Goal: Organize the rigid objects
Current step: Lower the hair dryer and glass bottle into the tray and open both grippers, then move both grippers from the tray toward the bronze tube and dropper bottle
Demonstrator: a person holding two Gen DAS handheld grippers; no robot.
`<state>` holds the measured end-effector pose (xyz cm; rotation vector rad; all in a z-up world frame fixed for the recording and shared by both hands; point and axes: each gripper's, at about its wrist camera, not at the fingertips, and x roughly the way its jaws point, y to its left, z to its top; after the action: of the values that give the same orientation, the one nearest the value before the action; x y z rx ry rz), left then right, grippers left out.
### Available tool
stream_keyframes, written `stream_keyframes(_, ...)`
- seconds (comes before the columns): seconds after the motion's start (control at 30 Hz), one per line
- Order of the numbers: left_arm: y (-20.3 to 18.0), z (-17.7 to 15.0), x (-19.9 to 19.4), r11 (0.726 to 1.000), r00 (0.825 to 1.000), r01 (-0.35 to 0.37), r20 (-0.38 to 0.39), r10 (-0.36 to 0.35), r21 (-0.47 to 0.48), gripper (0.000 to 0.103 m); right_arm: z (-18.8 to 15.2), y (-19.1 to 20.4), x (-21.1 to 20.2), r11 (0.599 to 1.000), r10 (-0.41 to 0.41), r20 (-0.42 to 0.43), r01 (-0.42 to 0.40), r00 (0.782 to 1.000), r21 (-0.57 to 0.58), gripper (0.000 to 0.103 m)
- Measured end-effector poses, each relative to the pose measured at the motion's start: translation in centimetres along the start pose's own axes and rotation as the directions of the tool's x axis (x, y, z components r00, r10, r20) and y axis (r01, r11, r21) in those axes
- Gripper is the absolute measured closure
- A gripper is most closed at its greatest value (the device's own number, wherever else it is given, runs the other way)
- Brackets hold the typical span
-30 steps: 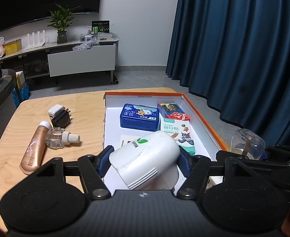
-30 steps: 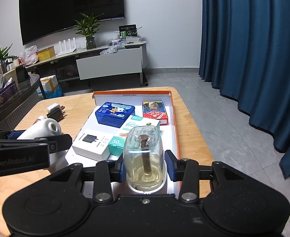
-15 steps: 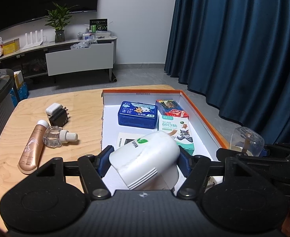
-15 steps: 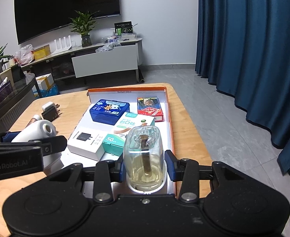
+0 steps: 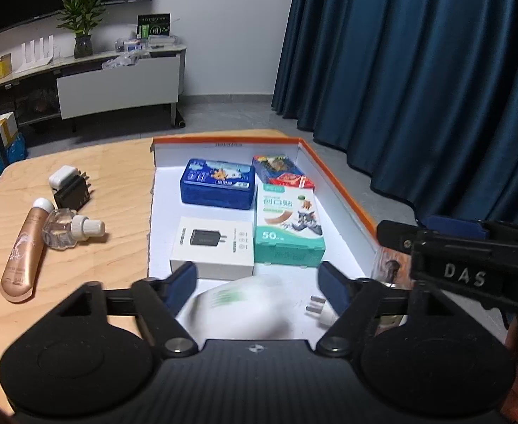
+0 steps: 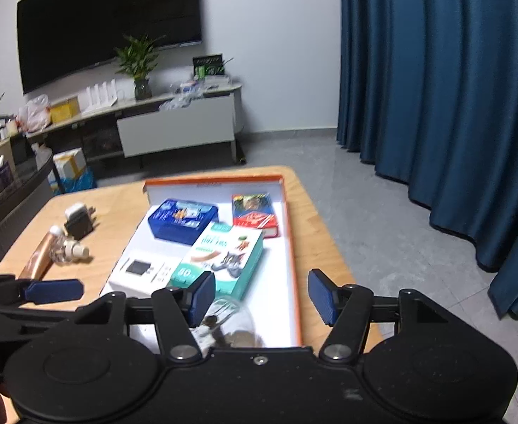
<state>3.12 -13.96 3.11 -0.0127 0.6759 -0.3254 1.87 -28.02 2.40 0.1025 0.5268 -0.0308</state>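
Observation:
A white plug-in device with a green leaf mark (image 5: 237,304) lies blurred on the floor of the orange-rimmed white tray (image 5: 333,183), its prongs (image 5: 321,312) pointing right. My left gripper (image 5: 257,275) stands over it with jaws opening, and the pads are clear of it. A clear bottle of yellowish liquid (image 6: 230,325) lies tipped and blurred in the tray (image 6: 290,247) below my right gripper (image 6: 260,282). Those jaws are also opening and do not touch the bottle. The right gripper (image 5: 471,265) shows at the right edge of the left wrist view.
The tray also holds a blue box (image 5: 216,182), a red card pack (image 5: 282,175), a teal plasters box (image 5: 287,222) and a white charger box (image 5: 213,243). On the wooden table to the left lie a gold tube (image 5: 24,251), a clear refill bottle (image 5: 68,228) and two plug adapters (image 5: 70,187).
Both grippers have opened. The white device has left the left jaws and dropped into the tray. The bottle has left the right jaws and tipped down into the tray.

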Motion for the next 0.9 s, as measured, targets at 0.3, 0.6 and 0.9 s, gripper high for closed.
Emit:
stream_keyframes(0.3, 0.6, 0.5, -1.8, 1.000, 0.998, -0.012, 0.054, 0.012, 0.007, 0.012, 0.7, 0.4, -1.3, 1.000, 0.016, 0.039, -0.016, 0.999, -0.002, 0.025)
stream_keyframes(0.6, 6.5, 0.4, -3.6, 0.991, 0.990, -0.116, 0.076, 0.121, -0.061, 0.010, 0.9, 4.1, -1.2, 0.991, 0.124, 0.030, -0.123, 0.992, -0.044, 0.022)
stream_keyframes(0.9, 14.6, -0.1, -4.5, 0.964, 0.971, -0.227, 0.049, 0.235, -0.136, 0.009, 1.0, 10.5, 0.4, 0.946, 0.276, -0.045, -0.280, 0.960, -0.161, 0.021)
